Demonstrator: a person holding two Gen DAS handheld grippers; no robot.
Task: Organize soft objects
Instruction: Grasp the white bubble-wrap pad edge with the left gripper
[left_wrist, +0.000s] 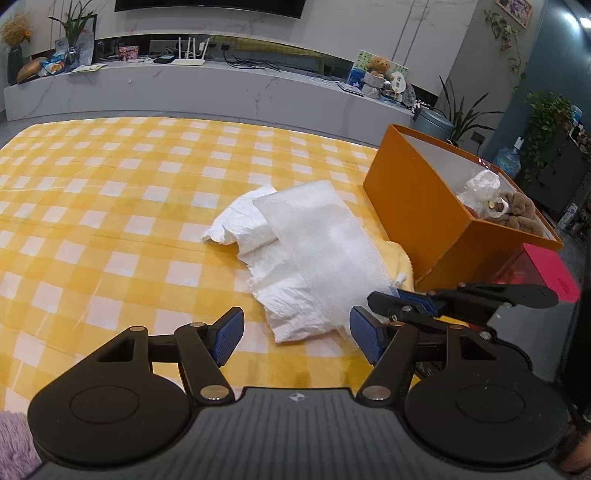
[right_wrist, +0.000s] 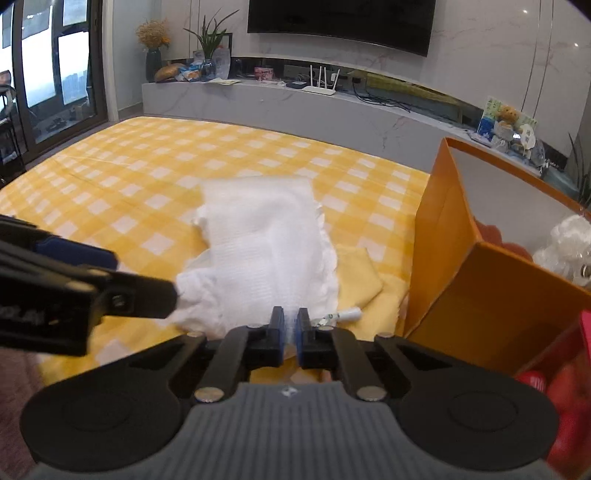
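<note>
Right gripper (right_wrist: 291, 325) is clamped on the near edge of the white foam sheet (right_wrist: 266, 236), low centre of the right wrist view; a thin bit of the sheet shows between the blue pads. The sheet lies over a crumpled white cloth (left_wrist: 255, 229) on the yellow checked cover (left_wrist: 110, 192), mid-frame in both views. Left gripper (left_wrist: 295, 332) is spread wide at the bottom of the left wrist view, pads clear of the pile, nothing between them. A yellow cloth (right_wrist: 360, 273) sits just right of the pile, against the orange box (left_wrist: 413, 206) at right of frame. Inside the box: a brown plush toy (left_wrist: 517, 214) and something white, possibly a bag, too blurred to say.
</note>
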